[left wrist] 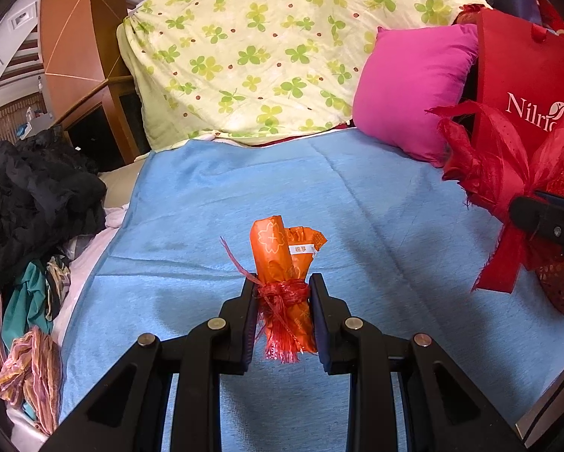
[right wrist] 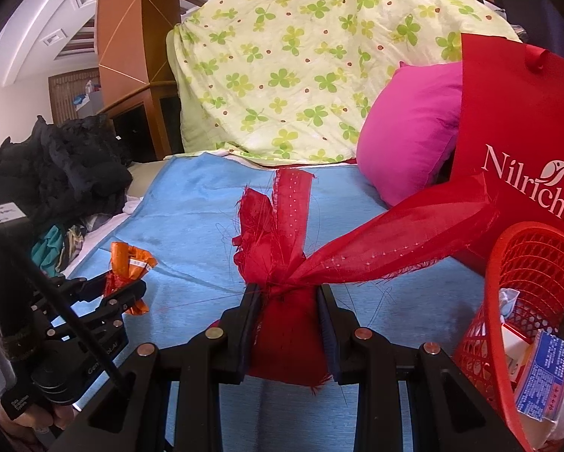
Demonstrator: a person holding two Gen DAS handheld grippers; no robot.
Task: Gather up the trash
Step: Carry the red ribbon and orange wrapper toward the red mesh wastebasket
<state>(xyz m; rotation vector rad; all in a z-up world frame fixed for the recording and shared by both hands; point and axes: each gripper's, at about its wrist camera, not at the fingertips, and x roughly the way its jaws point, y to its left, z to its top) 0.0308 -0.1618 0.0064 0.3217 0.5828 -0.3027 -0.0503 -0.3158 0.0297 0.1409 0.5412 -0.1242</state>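
Black clothing (right wrist: 55,162) lies heaped far to the left of the red mesh basket (right wrist: 523,301), off the edge of the blue bed sheet (right wrist: 191,211) that carries everything here. Next toward the basket comes the left claw (left wrist: 283,293), clamped on a rolled orange wrapper (left wrist: 278,263) tied round with red plastic string and lifted clear of the sheet; in the right wrist view that claw and its roll sit well left of the basket. Closer in, the right claw (right wrist: 289,297) is clamped on a bunch of red fabric scraps (right wrist: 278,233), one frayed strip (right wrist: 395,252) trailing toward the basket's rim. A pink pillow (right wrist: 406,132) and a red paper bag (right wrist: 519,132) printed "Nilrich" stand behind the basket, with a clover-print quilt (right wrist: 300,56) piled beyond them. Already inside the basket are a blue printed packet (right wrist: 541,376) and some white paper.

Both pieces of trash look picked up, so the step in hand is probably the carry to the basket. The next move calls for bringing the right claw over the rim before letting go, minding that the loose strip does not drape outside, then the left claw crossing the sheet with its roll.
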